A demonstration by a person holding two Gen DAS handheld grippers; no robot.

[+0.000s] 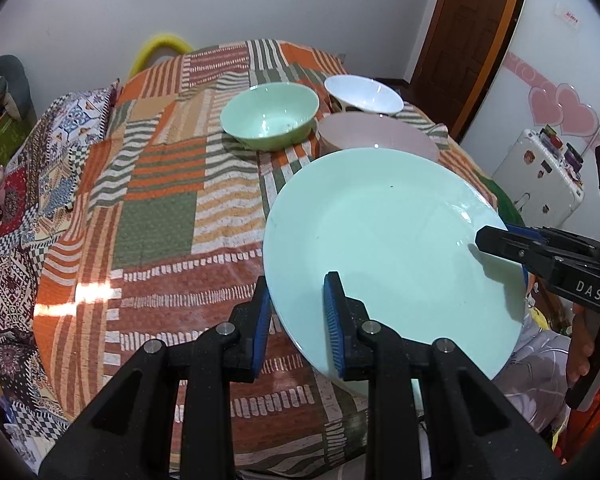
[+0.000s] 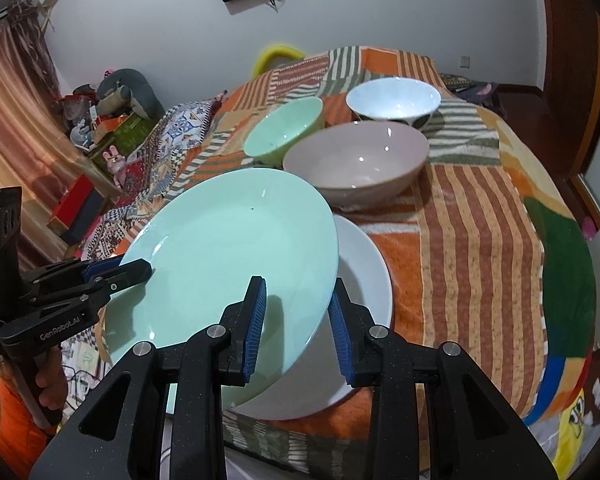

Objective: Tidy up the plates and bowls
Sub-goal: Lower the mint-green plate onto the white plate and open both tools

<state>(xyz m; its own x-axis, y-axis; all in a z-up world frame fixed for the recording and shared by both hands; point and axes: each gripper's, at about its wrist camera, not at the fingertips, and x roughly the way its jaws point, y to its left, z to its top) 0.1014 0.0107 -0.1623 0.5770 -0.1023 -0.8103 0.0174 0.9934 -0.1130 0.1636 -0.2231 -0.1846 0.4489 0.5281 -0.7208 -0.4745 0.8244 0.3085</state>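
Observation:
A mint green plate (image 1: 388, 248) is held tilted above the table; it also shows in the right wrist view (image 2: 228, 256). My left gripper (image 1: 298, 320) is shut on its near-left rim. My right gripper (image 2: 298, 324) is shut on the opposite rim and appears in the left wrist view (image 1: 496, 240). The left gripper appears in the right wrist view (image 2: 136, 270). A white plate (image 2: 364, 280) lies on the table under the green plate. Behind stand a pink bowl (image 2: 360, 164), a green bowl (image 1: 270, 116) and a white bowl (image 1: 364, 94).
The round table carries a patchwork striped cloth (image 1: 160, 200). A wooden door (image 1: 472, 40) stands at the back right. A white suitcase (image 1: 540, 176) sits right of the table. Cluttered boxes and toys (image 2: 112, 120) lie at the left.

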